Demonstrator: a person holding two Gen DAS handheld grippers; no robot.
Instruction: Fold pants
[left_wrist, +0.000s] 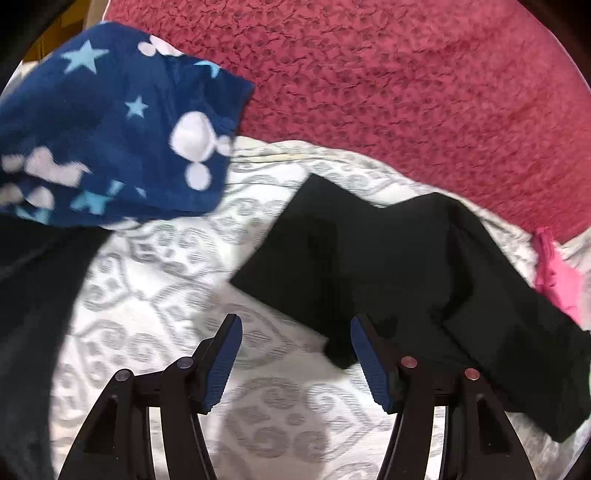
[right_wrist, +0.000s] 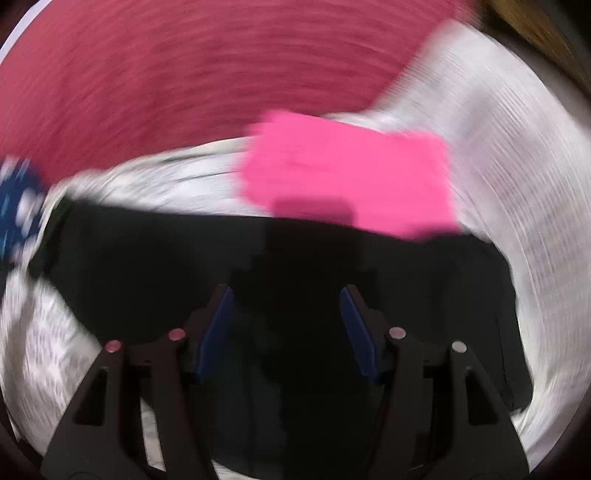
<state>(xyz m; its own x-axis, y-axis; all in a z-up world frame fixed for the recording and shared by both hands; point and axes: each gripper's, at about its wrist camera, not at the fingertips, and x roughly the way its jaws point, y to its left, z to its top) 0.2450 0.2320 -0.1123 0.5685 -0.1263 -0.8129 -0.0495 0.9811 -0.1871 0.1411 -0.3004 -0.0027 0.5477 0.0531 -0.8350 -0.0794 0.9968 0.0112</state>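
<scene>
Left wrist view is showing the left claw (left_wrist: 295, 354) hanging released over a white patterned bedsheet (left_wrist: 166, 280), black pants (left_wrist: 388, 266) lying folded just right; the right claw (right_wrist: 286, 317) is hovering released above them.

right wrist view: motion-smeared | black pants (right_wrist: 295, 266) folds unreadable | blue star fabric (left_wrist: 110, 122) cut off left

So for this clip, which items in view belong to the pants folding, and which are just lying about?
Belongs to the job:
- black pants, folded on the patterned white sheet
- left tongs, open and empty
- right tongs, open over the black fabric

Lying about:
- navy star-print cloth
- bright pink cloth
- red textured blanket
</scene>
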